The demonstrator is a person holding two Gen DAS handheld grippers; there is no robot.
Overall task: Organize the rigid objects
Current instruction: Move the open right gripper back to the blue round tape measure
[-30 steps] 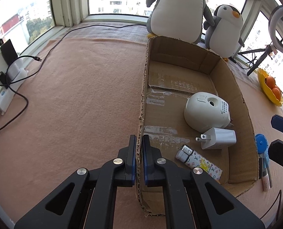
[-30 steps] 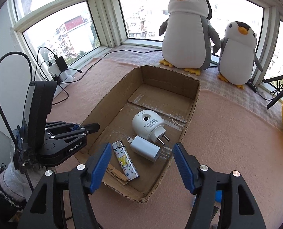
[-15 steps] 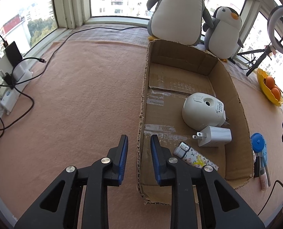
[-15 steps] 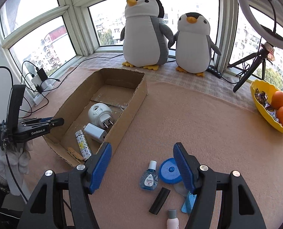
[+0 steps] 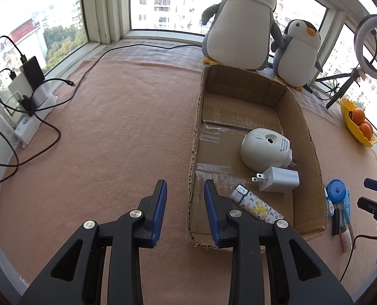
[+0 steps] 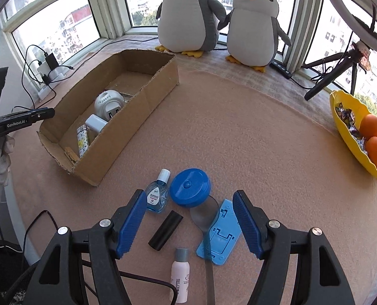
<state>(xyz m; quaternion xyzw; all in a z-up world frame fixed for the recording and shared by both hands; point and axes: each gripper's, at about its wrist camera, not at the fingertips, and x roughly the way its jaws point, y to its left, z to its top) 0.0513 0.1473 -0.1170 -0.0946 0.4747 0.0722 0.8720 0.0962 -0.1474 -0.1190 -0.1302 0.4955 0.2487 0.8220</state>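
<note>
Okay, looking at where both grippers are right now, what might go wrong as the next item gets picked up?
1. The right gripper, jaws opening, hovers over crowded items: the blue round case overlaps the spoon, which lies on the blue stand. Grabbing one may drag the others.
2. The eye drop bottle lies beside one finger and might get knocked away.
3. The left gripper straddles the cardboard box wall and could shift it.

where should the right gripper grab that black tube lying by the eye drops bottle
Grip the black tube across its middle, coming from above. It lies flat and slanted on the blanket, so one jaw goes on each long side. The right gripper, jaws opening and empty, would likely need a small twist to square up.
</note>
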